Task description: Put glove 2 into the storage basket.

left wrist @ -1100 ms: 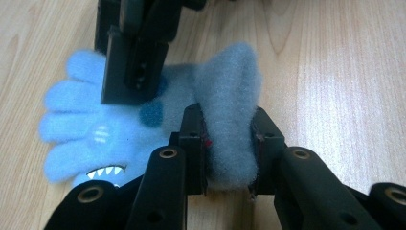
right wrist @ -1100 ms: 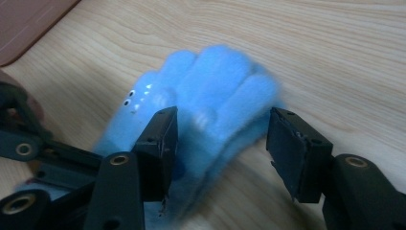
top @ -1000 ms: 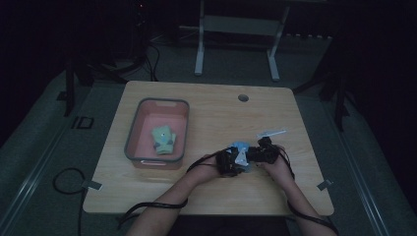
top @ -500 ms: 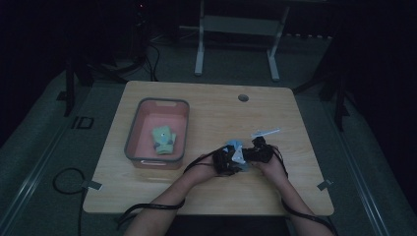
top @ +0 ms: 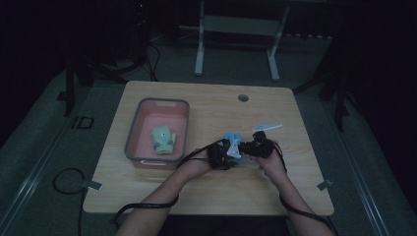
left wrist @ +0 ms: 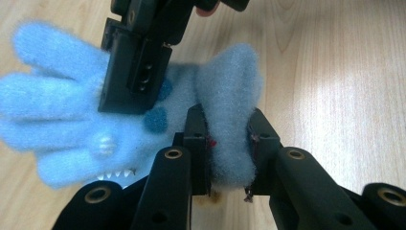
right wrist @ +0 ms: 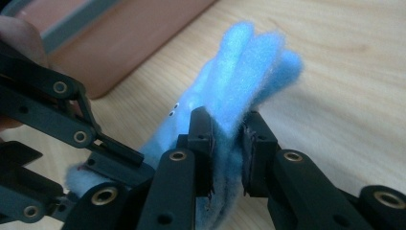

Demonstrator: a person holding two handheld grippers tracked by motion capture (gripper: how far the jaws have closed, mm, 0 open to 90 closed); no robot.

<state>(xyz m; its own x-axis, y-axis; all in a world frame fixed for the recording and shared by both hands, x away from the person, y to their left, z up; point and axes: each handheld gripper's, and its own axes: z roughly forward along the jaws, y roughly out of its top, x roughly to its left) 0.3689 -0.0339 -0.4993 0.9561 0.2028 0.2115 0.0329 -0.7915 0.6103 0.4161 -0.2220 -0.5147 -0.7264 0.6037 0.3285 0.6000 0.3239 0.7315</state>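
Observation:
A fluffy blue glove (top: 232,140) hangs just above the wooden table (top: 206,196), right of centre, between my two grippers. My left gripper (left wrist: 228,120) is shut on its cuff (left wrist: 229,96), the fabric squeezed between the pads. My right gripper (right wrist: 225,120) has just been closing and now pinches the glove (right wrist: 239,62) near its finger end. In the left gripper view the right gripper's jaw block (left wrist: 136,72) sits over the glove's palm. From above, the left gripper (top: 226,152) and the right gripper (top: 246,147) almost touch.
A pink tray with a grey rim (top: 132,135) stands at the left and holds a green glove (top: 163,139). A pale, flat object (top: 267,127) lies just beyond the right gripper. A round grommet hole (top: 243,98) is near the far edge. Cables trail off the front.
Both hands have lifted a little and drawn slightly leftward with the blue glove between them. The right gripper has come in onto the glove.

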